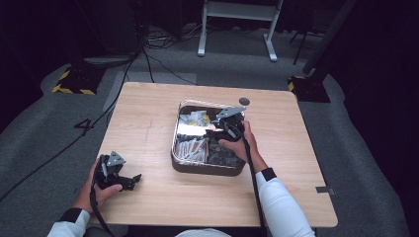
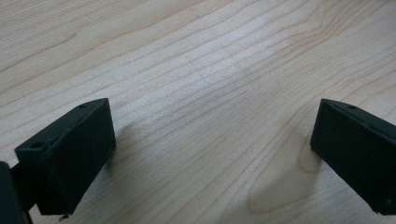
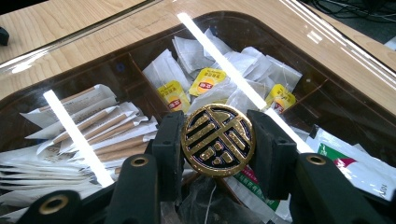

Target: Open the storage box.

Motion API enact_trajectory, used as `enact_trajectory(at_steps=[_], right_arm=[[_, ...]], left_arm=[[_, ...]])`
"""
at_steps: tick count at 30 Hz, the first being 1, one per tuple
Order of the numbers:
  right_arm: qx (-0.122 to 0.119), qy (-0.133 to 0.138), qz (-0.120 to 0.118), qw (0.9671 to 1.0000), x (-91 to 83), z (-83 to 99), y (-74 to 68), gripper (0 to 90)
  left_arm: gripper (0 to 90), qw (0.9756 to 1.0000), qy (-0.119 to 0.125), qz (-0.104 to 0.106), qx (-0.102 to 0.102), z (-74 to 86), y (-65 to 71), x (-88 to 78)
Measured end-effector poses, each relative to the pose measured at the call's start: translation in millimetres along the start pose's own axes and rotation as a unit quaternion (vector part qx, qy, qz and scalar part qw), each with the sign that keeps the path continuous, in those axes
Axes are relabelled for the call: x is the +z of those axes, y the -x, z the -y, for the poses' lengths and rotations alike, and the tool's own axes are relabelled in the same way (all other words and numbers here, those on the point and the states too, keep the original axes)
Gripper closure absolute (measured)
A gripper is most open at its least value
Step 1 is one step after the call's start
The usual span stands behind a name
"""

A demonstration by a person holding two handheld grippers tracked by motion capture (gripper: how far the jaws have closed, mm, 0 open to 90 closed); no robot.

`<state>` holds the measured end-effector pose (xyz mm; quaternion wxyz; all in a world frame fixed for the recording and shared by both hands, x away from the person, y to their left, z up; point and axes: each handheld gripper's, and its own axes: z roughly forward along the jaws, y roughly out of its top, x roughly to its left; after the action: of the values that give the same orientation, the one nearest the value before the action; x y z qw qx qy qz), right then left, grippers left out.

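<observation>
So far the right gripper [image 3: 218, 140] clamps the lid's gold knob [image 3: 218, 139], clear lid [image 3: 140, 28] not yet off the box [image 1: 207, 167]; left gripper [image 2: 210, 154] wide, idle on desk [image 2: 196, 70].

High view: from above the near edge, looking forward and down on the whole table [image 1: 148, 113]. Left gripper view: close and low over bare tabletop. Right gripper view: close above the box [image 3: 327, 60], which the high view also shows.
</observation>
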<state>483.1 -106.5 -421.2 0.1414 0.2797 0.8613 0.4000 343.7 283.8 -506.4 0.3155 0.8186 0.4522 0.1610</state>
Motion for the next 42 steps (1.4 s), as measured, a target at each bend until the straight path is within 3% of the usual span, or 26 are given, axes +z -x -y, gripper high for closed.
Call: enact_trajectory(at_steps=[17,25,33,42], right_arm=[[-0.004,0.03,-0.002,0.9995,-25.7,-11.8,6.7,59.0],[-0.004,0.024,0.011,0.9996,-38.7,-15.2,9.5,59.0],[-0.008,0.018,0.018,0.9996,-55.6,-11.0,17.3,59.0],[-0.013,0.011,0.025,0.9995,-75.4,5.4,26.7,59.0]], left_arm=[[0.1,1.0,-0.001,0.0,0.001,-0.1,-0.3,0.0],[0.1,1.0,0.0,0.0,0.0,0.0,-0.1,0.0],[0.1,1.0,0.0,0.0,0.0,0.0,-0.1,0.0],[0.1,1.0,-0.001,0.0,-0.002,0.1,0.2,-0.1]])
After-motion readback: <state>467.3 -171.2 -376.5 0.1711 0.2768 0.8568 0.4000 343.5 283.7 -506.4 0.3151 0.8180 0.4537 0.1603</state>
